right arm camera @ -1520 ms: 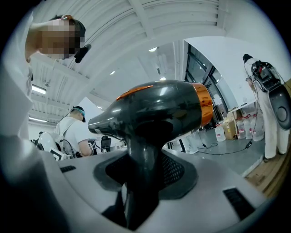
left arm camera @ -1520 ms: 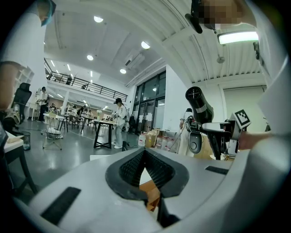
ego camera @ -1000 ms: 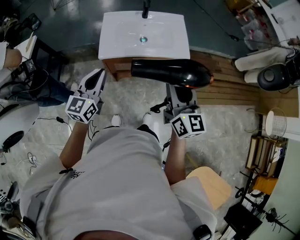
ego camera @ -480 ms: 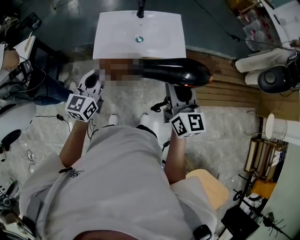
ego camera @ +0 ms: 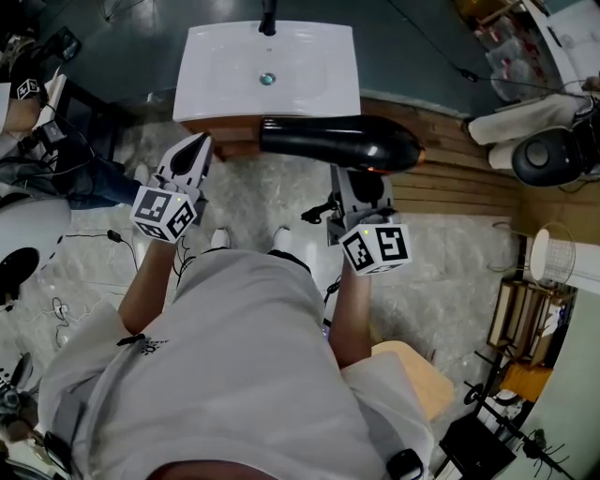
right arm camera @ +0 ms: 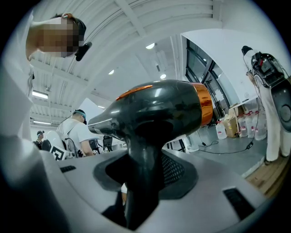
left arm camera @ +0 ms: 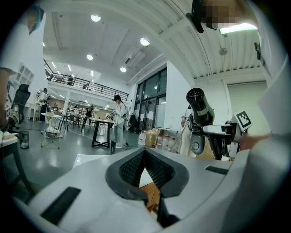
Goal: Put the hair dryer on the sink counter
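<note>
The black hair dryer (ego camera: 337, 143) with an orange ring lies level, nozzle to the left, just short of the front edge of the white sink counter (ego camera: 309, 89). My right gripper (ego camera: 351, 174) is shut on its handle; in the right gripper view the handle (right arm camera: 141, 182) stands between the jaws under the dryer's body (right arm camera: 154, 109). My left gripper (ego camera: 201, 143) hovers to the left of the dryer, shut with nothing in it, its fingertips meeting (left arm camera: 145, 154). From there the hair dryer (left arm camera: 200, 104) shows at the right.
A black faucet (ego camera: 269, 17) stands at the counter's back and a wooden cabinet (ego camera: 225, 131) carries it. A white machine (ego camera: 23, 244) and cables lie at the left, a wooden stool (ego camera: 417, 370) behind me, a black round device (ego camera: 551, 152) at the right.
Both grippers and the dryer have moved closer to the sink counter, which now sits further left in the head view. The grips have not changed.
</note>
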`<state>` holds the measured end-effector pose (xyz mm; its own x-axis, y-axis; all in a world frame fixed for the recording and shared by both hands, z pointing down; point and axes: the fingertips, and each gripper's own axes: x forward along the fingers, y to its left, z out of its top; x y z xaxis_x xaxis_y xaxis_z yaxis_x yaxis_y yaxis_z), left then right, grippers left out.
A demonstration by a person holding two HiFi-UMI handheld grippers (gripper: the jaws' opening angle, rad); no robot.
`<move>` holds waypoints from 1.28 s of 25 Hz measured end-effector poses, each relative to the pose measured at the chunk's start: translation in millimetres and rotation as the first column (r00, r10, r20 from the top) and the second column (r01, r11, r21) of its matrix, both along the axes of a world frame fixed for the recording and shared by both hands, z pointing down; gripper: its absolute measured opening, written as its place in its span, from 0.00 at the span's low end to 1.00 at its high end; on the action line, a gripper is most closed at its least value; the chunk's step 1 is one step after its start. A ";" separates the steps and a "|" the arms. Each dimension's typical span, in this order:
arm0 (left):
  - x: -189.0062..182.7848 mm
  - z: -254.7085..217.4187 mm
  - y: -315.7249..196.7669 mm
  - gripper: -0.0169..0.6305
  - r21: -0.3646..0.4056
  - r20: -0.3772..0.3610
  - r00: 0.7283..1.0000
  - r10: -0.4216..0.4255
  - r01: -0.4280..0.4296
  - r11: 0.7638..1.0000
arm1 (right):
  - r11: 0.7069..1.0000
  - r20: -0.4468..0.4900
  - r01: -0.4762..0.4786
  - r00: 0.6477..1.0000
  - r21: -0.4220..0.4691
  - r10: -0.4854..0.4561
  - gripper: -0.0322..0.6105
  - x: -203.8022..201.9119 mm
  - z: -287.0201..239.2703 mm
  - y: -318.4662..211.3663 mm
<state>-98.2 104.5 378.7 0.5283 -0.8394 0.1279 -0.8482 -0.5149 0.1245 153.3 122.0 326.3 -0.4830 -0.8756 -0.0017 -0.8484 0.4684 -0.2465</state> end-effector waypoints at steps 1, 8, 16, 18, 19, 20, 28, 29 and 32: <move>3.8 0.2 -0.1 0.03 0.001 0.001 1.000 0.000 0.000 1.000 | 1.000 0.001 0.001 1.000 0.000 -0.001 0.31 3.7 0.4 -0.5; 30.4 2.8 2.4 0.03 0.000 0.011 1.000 -0.003 0.003 1.000 | 1.000 0.012 0.008 1.000 -0.004 -0.008 0.31 29.9 6.8 0.1; 57.5 3.9 8.8 0.03 -0.002 0.025 1.000 -0.004 0.004 1.000 | 1.000 0.016 0.013 1.000 -0.010 -0.013 0.31 56.5 12.8 3.6; 63.7 3.1 8.7 0.03 0.000 0.028 1.000 -0.002 0.002 1.000 | 1.000 0.018 0.013 1.000 -0.009 -0.013 0.31 62.5 13.1 4.0; 65.9 2.9 8.2 0.03 0.000 0.029 1.000 -0.002 0.002 1.000 | 1.000 0.020 0.013 1.000 -0.009 -0.013 0.31 64.6 13.3 3.8; 67.8 2.9 7.7 0.03 0.000 0.029 1.000 -0.002 0.002 1.000 | 1.000 0.021 0.013 1.000 -0.008 -0.013 0.31 66.5 13.5 3.6; 83.2 5.6 9.4 0.03 -0.009 0.039 0.999 0.007 -0.007 1.000 | 1.000 0.030 0.003 1.000 -0.013 -0.003 0.31 82.9 17.1 6.2; 85.4 5.7 8.0 0.03 -0.010 0.039 0.999 0.009 -0.009 1.000 | 1.000 0.032 0.001 0.999 -0.013 -0.001 0.31 85.2 17.1 5.3; 92.2 5.4 4.1 0.03 -0.010 0.037 0.999 0.016 -0.016 1.000 | 1.000 0.033 -0.005 0.999 -0.013 0.006 0.31 91.6 16.9 3.2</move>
<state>-5.9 108.5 384.1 0.5363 -0.8296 0.1555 -0.8440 -0.5272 0.0983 244.9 125.2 343.1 -0.4779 -0.8784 -0.0068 -0.8422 0.4605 -0.2804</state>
